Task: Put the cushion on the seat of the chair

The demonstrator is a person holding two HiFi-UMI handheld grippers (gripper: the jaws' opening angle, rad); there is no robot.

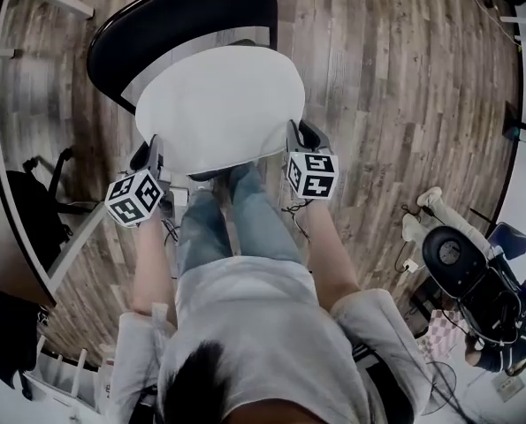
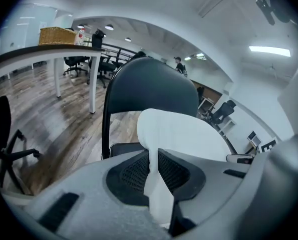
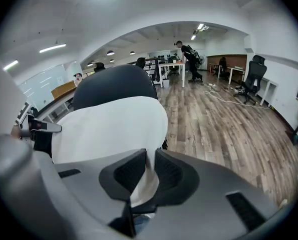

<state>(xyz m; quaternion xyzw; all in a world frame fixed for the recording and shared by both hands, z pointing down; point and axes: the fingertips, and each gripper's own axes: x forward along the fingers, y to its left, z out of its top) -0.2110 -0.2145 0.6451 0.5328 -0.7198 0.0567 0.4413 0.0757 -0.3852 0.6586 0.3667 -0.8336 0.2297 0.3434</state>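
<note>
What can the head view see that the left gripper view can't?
Only the head view shows the person's legs in jeans, their arms, and the whole round top of the cushion from above. Only the left gripper view shows a table with a wicker basket, the ceiling lights, and the left gripper up close, its fingers pinching the cushion's edge. Both show the white cushion, the dark chair back and the wooden floor.

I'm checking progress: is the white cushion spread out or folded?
Spread out. The cushion is one wide round disc over the chair, left gripper and right gripper each pinching its near edge.
</note>
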